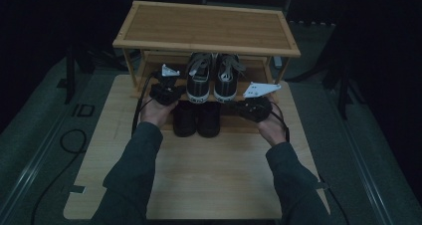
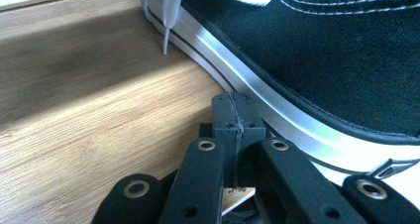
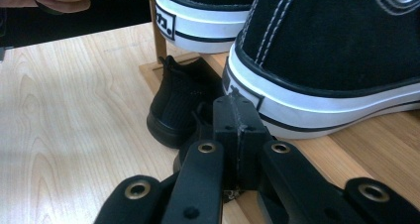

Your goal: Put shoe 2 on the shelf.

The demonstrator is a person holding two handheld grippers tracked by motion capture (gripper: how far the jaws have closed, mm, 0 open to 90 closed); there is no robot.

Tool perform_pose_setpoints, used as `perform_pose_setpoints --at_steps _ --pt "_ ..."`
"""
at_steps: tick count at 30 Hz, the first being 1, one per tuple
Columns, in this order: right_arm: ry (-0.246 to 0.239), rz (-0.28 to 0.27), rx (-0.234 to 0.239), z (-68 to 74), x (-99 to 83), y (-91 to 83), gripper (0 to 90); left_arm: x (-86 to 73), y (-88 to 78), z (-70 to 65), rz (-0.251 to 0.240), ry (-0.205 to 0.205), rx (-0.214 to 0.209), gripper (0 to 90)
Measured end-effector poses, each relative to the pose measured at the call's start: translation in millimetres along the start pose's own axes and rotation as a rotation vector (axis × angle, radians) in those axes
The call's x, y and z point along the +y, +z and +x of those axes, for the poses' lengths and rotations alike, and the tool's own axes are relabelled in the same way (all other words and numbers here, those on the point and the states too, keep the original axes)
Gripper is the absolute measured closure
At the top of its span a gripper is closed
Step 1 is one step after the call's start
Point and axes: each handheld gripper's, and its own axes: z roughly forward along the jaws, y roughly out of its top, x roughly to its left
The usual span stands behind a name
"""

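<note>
A pair of black canvas sneakers with white soles, left one [image 1: 199, 79] and right one [image 1: 226, 78], stands heels-out on the middle shelf of a bamboo shoe rack [image 1: 209, 27]. My left gripper [image 1: 166, 89] is at the left sneaker's outer side. In the left gripper view its jaws [image 2: 236, 104] are shut, empty, tips against the white sole of the sneaker [image 2: 337, 60]. My right gripper [image 1: 255, 105] is at the right sneaker's outer side. Its jaws [image 3: 236, 104] are shut and empty, just short of that sneaker's heel [image 3: 337, 50].
Two black shoes [image 1: 196, 118] sit on the rack's lowest level, below the sneakers; they also show in the right gripper view [image 3: 178, 105]. The rack stands at the far end of a light wooden table [image 1: 209, 175]. Its top shelf is bare. Dark floor surrounds the table.
</note>
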Motion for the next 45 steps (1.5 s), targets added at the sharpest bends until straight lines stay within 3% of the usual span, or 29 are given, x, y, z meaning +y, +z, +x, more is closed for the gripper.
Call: perform_pose_setpoints --at_steps 10,15,17,21,45 --pt "0.005 -0.022 0.006 -1.9 -10.2 -14.9 90.0 3.4 -0.1 -3.2 0.022 0.007 0.020 90.0" --pt "0.032 -0.039 0.006 -5.0 -18.3 -20.0 90.0 6.0 2.0 -9.7 0.019 0.014 -0.003 90.0" --pt "0.032 -0.036 0.005 -5.2 -21.6 -21.9 90.0 7.9 5.0 -14.9 0.026 0.018 0.034 90.0" --pt "0.037 -0.034 0.000 -5.9 -26.3 -25.8 90.0 7.2 5.3 -13.4 0.023 0.012 0.029 90.0" --pt "0.052 0.018 0.012 -2.5 -42.4 -17.8 89.5 7.6 -5.2 -4.1 0.003 0.018 0.060 87.6"
